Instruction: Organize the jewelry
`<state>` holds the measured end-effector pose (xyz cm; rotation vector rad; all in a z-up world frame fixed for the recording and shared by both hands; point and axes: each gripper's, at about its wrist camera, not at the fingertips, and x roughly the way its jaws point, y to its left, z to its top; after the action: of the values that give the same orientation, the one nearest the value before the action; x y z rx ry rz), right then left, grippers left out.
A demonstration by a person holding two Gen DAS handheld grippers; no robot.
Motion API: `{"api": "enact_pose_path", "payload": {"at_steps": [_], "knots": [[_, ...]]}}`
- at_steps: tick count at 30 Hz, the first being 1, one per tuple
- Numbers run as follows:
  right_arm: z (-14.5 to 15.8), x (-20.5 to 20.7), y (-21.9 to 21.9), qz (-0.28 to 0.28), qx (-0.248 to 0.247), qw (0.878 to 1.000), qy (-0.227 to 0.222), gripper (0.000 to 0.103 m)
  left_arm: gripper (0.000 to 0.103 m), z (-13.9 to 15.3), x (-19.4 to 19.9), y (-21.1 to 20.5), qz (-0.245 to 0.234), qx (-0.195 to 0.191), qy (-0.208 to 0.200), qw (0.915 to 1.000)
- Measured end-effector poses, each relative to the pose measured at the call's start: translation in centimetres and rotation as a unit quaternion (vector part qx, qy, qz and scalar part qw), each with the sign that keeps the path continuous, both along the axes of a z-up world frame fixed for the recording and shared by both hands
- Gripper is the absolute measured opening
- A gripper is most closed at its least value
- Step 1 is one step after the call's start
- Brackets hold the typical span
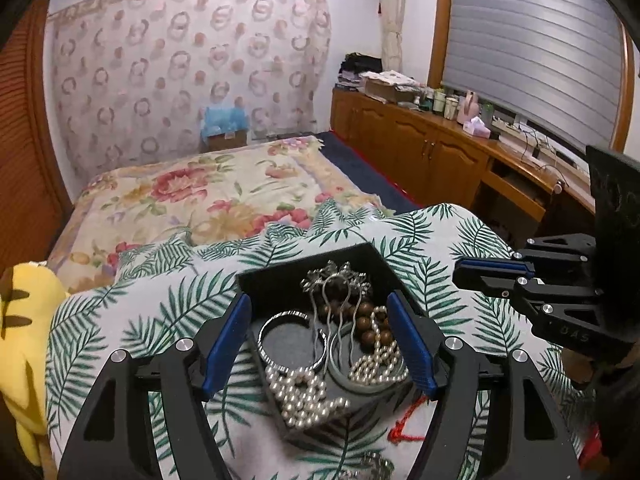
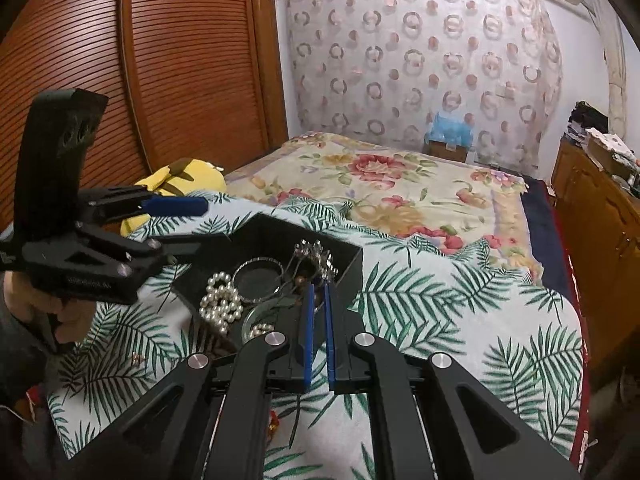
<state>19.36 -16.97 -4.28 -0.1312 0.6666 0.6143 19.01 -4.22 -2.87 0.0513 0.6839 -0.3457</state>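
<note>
A black open box [image 1: 276, 276] sits on the fern-print cloth, holding a silver bangle [image 1: 290, 344], a heap of pearls [image 1: 308, 396], brown wooden beads [image 1: 368, 320] and a silver hairpin [image 1: 336, 280]. My left gripper [image 1: 319, 300] straddles the box, one blue pad close beside each side wall, and I see no firm press. My right gripper [image 2: 320, 286] is shut with nothing visible in it, its tips hovering over the near side of the box [image 2: 344, 260]. In the left wrist view the right gripper [image 1: 458, 272] hangs just right of the box.
A red cord [image 1: 404, 428] and a small silvery piece [image 1: 372, 466] lie on the cloth [image 1: 420, 240] in front of the box. A yellow plush toy [image 1: 28, 320] lies at the left, a floral bedspread [image 1: 200, 192] behind, wooden cabinets [image 1: 420, 148] at the right. A hand [image 2: 60, 316] holds the left gripper.
</note>
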Motion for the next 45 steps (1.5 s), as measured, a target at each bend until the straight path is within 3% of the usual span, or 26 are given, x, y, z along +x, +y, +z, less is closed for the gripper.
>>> {"api": "enact_pose_path", "payload": {"at_steps": [9, 12, 14, 24, 28, 45], "knots": [[-2.4, -2.6, -0.4, -0.012, -0.014, 0.999, 0.028, 0.008, 0.068, -1.0, -3.7, 2.6, 0.02, -0.002, 0.006, 0.9998], [-3.6, -3.5, -0.1, -0.012, -0.023, 0.999, 0.041, 0.025, 0.069, -1.7, -5.0, 3.4, 0.025, -0.004, 0.011, 0.9996], [-4.6, -3.9, 0.3, -0.011, -0.033, 0.998, 0.052, 0.025, 0.074, -2.1, -5.7, 3.6, 0.028, -0.004, 0.013, 0.9995], [-7.4, -5.7, 1.9, -0.001, -0.08, 0.994, 0.074, 0.025, 0.074, -4.1, -9.1, 5.1, 0.039, 0.003, 0.031, 0.9988], [-7.9, -6.2, 1.9, -0.009, -0.094, 0.993, 0.068, 0.008, 0.074, -4.5, -10.3, 5.1, 0.041, 0.004, 0.034, 0.9986], [-8.0, -6.3, 1.9, -0.017, -0.101, 0.993, 0.059, 0.008, 0.074, -7.3, -11.4, 5.9, 0.047, 0.021, 0.072, 0.9961]]}}
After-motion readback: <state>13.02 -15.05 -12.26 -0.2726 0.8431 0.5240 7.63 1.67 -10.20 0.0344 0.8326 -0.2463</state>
